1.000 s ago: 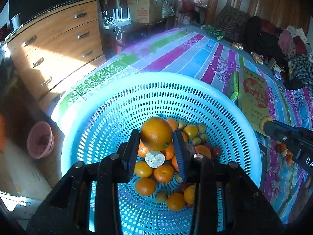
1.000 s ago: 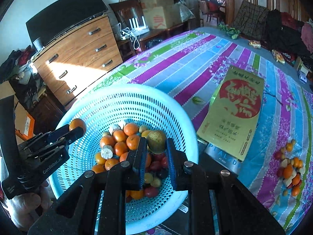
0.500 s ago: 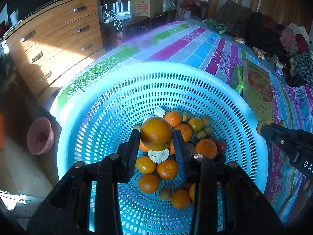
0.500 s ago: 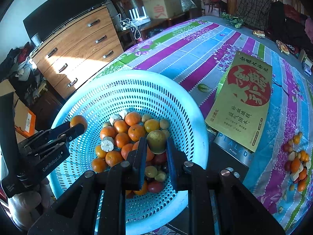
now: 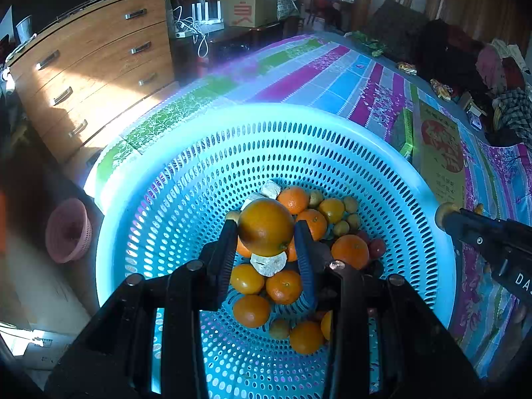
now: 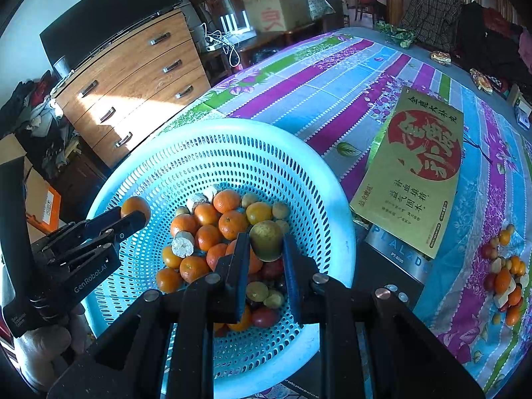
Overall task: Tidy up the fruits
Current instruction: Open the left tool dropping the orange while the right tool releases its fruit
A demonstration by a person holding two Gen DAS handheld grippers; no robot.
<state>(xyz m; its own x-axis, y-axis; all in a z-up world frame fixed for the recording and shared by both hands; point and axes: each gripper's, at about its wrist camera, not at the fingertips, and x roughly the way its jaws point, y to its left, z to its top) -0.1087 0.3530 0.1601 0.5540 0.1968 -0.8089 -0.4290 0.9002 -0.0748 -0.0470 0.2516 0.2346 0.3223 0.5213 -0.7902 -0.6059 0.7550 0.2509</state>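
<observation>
A light blue perforated basket (image 5: 199,173) (image 6: 319,199) stands on the striped tablecloth and holds a pile of oranges (image 6: 212,229), small yellow-green fruits and red ones. My left gripper (image 5: 266,229) is shut on a large orange (image 5: 265,226) above the pile; from the right wrist view it (image 6: 133,211) reaches in over the basket's left rim. My right gripper (image 6: 266,242) is shut on a yellow-green fruit (image 6: 266,239) above the pile's right side; it enters the left wrist view (image 5: 445,214) from the right.
A gold and red box (image 6: 415,173) lies right of the basket. Loose small fruits (image 6: 505,279) lie on the cloth at the far right. A wooden dresser (image 6: 133,79) stands beyond the table's left edge. A pink basket (image 5: 68,229) sits on the floor.
Both grippers have moved lower and further in over the basket, each still holding its fruit. The pile in the basket has not shifted.
</observation>
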